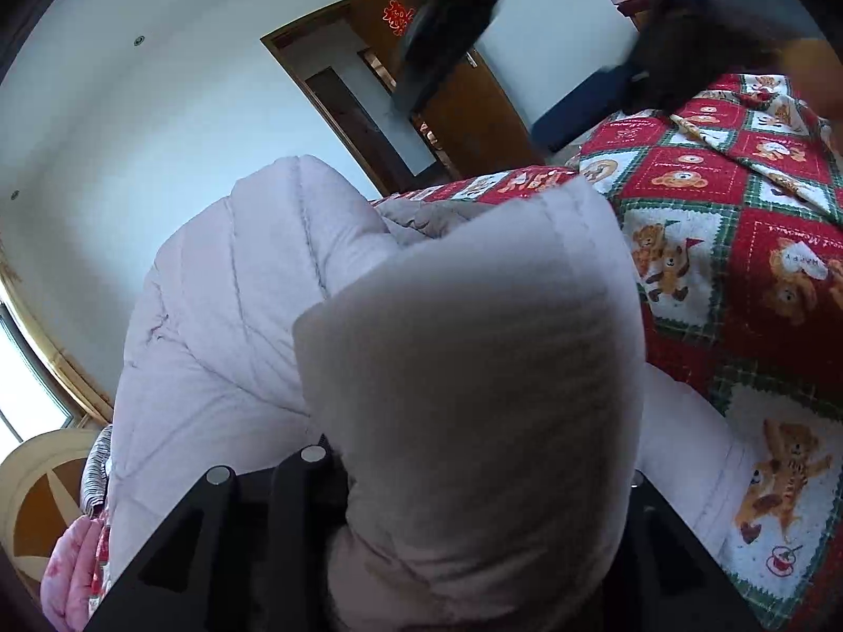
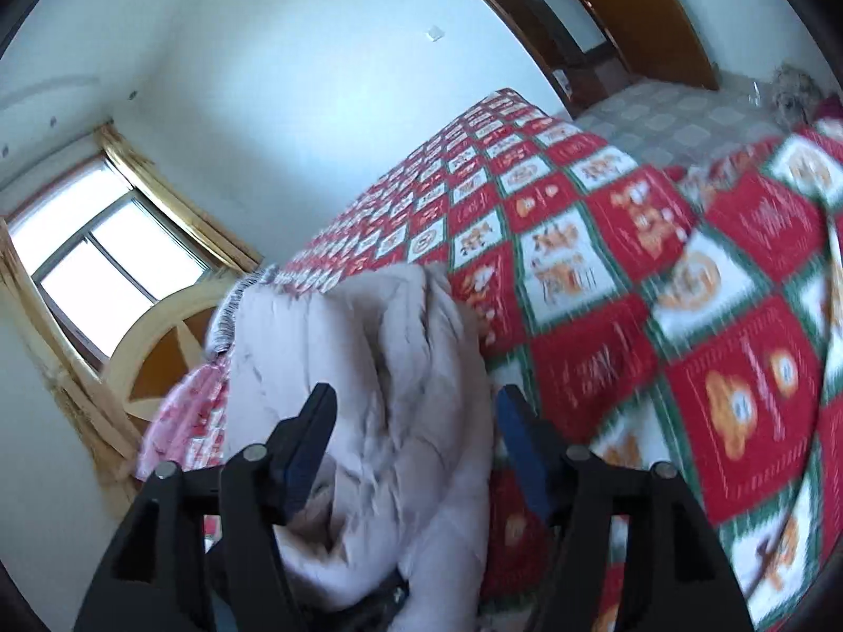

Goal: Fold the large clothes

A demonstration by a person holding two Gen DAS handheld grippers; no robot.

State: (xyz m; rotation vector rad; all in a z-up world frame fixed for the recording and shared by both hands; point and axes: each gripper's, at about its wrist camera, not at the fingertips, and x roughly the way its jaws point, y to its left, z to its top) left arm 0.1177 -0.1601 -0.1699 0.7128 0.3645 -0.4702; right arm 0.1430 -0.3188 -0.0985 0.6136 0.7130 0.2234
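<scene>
On the bed, over a red, white and green teddy-bear quilt, lies a pale puffy coat, bunched into a thick roll toward the window side.

Farthest left in the right wrist view sit the window and a cream headboard, with a pink patterned pillow just below. Next comes the coat, its quilted panels doubled over themselves. The right gripper straddles it with jaws set wide, 1 blue-padded finger on each side of the roll, and neither pad seems to press the fabric.

From the left wrist view, a big fold of the same coat fills the middle and drapes right over the left gripper. Its fingertips are buried under the cloth, so I cannot tell whether it pinches the fabric or merely sits beneath it. Right of that, the quilt runs off toward a dark, blurred shape at the top edge, too smeared to name.

My reading is that a fold has just been laid and needs settling. To do it well, both tools should clear the cloth without dragging it, then press the roll flat from the middle outward, keeping the 2 edges aligned so trapped air does not spring the padding open.
</scene>
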